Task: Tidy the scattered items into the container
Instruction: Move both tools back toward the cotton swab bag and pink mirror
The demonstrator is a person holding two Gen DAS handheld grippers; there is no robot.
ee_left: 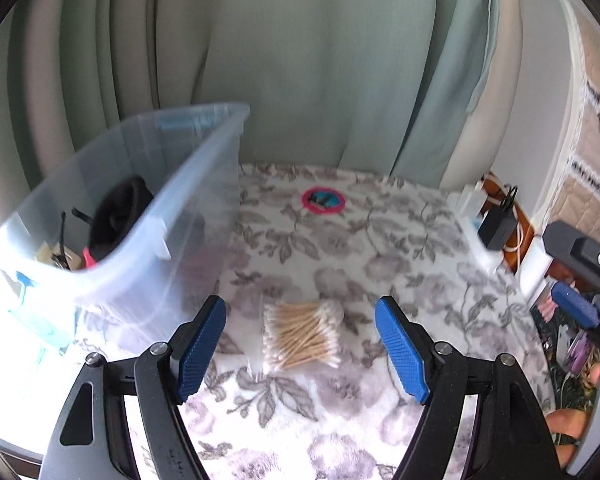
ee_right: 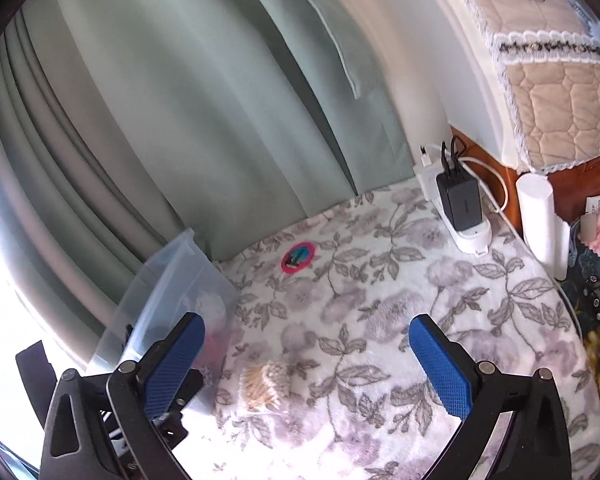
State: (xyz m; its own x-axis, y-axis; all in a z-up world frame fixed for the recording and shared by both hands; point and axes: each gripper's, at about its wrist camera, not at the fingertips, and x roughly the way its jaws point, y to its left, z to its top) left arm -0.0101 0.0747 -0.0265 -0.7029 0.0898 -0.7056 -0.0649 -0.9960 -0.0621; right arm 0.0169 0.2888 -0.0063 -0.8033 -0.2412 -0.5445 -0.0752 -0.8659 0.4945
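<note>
A clear bag of wooden cotton swabs (ee_left: pixel 300 334) lies on the floral cloth, straight ahead of my open, empty left gripper (ee_left: pixel 300 318), between its blue pads. The bag also shows in the right wrist view (ee_right: pixel 266 386). A small round pink-rimmed item (ee_left: pixel 323 201) lies farther back on the cloth; it also shows in the right wrist view (ee_right: pixel 298 258). The clear plastic container (ee_left: pixel 112 240) stands at the left and holds a black item and other small things; its corner shows in the right wrist view (ee_right: pixel 172 292). My right gripper (ee_right: pixel 306 334) is open and empty above the cloth.
Green curtains (ee_left: pixel 300 60) hang behind the table. A white power strip with a black charger (ee_right: pixel 460 204) and cables sits at the back right. White cylinders (ee_right: pixel 538 216) and clutter stand at the right edge. A quilted cover (ee_right: pixel 560 92) is beyond them.
</note>
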